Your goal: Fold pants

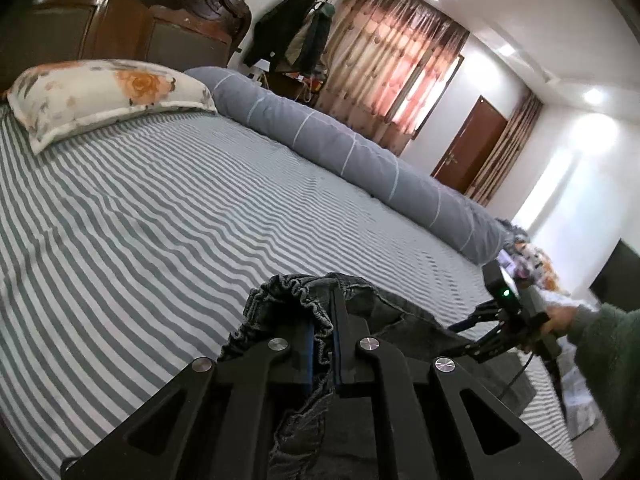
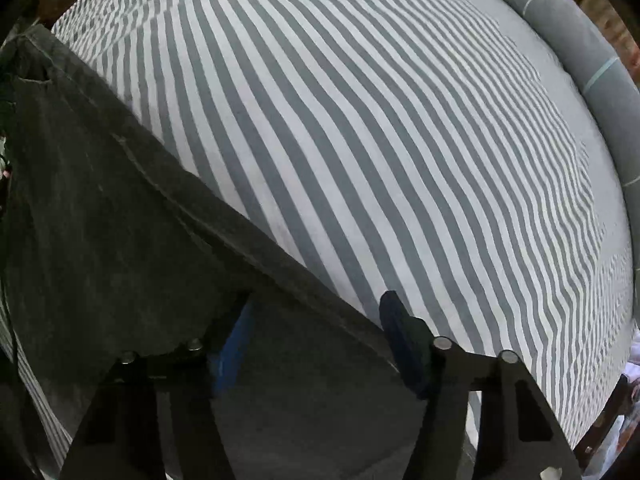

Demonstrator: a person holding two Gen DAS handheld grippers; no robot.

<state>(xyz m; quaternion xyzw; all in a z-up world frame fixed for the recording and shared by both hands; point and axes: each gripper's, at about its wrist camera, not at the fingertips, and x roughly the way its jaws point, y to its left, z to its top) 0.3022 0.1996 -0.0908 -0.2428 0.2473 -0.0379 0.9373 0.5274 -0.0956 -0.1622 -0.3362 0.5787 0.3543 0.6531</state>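
Observation:
Dark grey jeans with an elastic waistband (image 1: 296, 300) are lifted over the striped bed. My left gripper (image 1: 323, 312) is shut on the gathered waistband, with cloth bunched between its blue pads. In the right wrist view the pants leg (image 2: 120, 220) stretches from the lower middle to the upper left. My right gripper (image 2: 316, 320) is open, its fingers wide apart on either side of the leg cloth. The left finger (image 2: 232, 340) lies partly under the fabric. The right gripper also shows in the left wrist view (image 1: 464, 326), at the far end of the pants.
The bed has a grey and white striped sheet (image 1: 160, 220). A floral pillow (image 1: 104, 96) lies by the wooden headboard (image 1: 132, 12). A rolled grey duvet (image 1: 360, 160) runs along the far side. Curtains, a coat rack and a door stand beyond.

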